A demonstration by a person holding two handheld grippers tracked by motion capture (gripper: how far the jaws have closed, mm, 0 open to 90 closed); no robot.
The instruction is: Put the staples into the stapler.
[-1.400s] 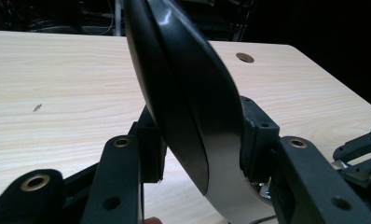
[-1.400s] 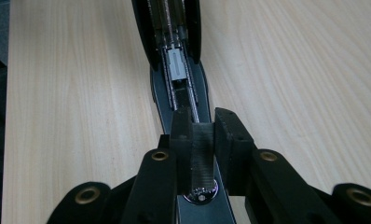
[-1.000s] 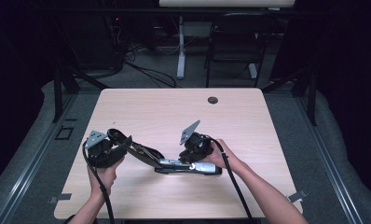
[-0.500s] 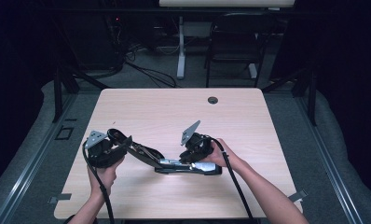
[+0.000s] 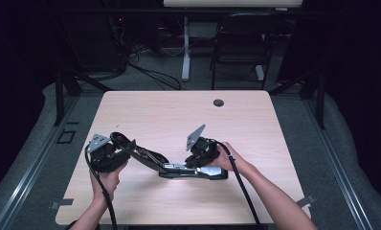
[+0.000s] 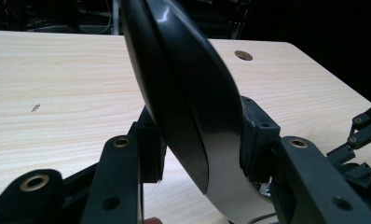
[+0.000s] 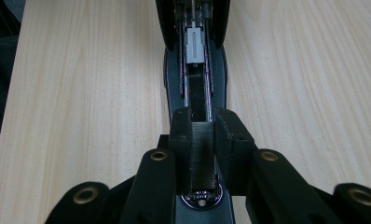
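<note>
A black stapler (image 5: 193, 171) lies opened near the table's front edge. Its top arm (image 5: 148, 158) is swung up and to the left. My left gripper (image 5: 131, 148) is shut on that arm; in the left gripper view the curved black arm (image 6: 183, 93) is pinched between the pads of the left gripper (image 6: 200, 140). My right gripper (image 5: 196, 163) points down over the stapler's base. In the right gripper view the right gripper (image 7: 203, 126) is shut on a grey strip of staples (image 7: 203, 154), right over the open staple channel (image 7: 195, 88) with its grey pusher (image 7: 194, 46).
The light wooden table (image 5: 179, 115) has a cable hole (image 5: 218, 102) near its far edge. Behind the table stand a dark chair (image 5: 241, 43) and a white desk leg (image 5: 185, 48), with cables on the floor. Both gripper cables trail back off the front edge.
</note>
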